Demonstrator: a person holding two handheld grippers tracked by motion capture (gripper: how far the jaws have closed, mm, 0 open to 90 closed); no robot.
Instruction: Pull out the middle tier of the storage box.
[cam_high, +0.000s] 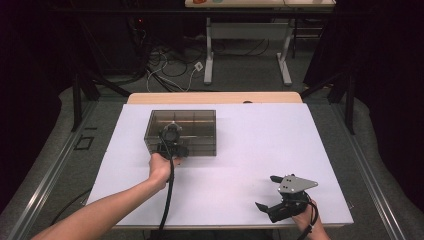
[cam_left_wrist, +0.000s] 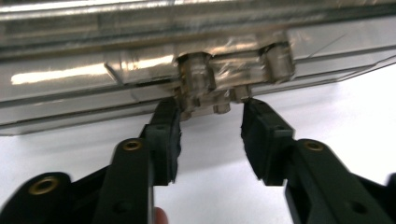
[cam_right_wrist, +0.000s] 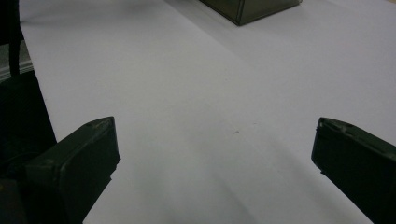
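One box (cam_high: 192, 131) sits on the white tabletop (cam_high: 250, 150), toward its far left part. It is a flat, rectangular case of smoky, see-through plastic with a glossy surface and inner dividers showing faintly through the lid. One small clasp (cam_left_wrist: 212, 88) of the same clear plastic juts from its near wall, lumpy and rounded, with short pegs underneath.

Two tools are in use, one in each hand. The left tool (cam_left_wrist: 210, 128) is at the box's near wall; its two black jaws, faced with dull rubbery pads, stand on either side of the clasp. The left pad (cam_left_wrist: 169, 126) is at the clasp's edge and the right pad stands slightly apart from it, so the jaws are partly open around the clasp and not clamped on it. A black cable trails from this tool back along the forearm.

The right tool (cam_high: 267, 192) rests low near the tabletop's front right corner, well apart from the box, topped by one grey three-cornered plate. Its two blocky black jaws are spread wide over bare white surface.
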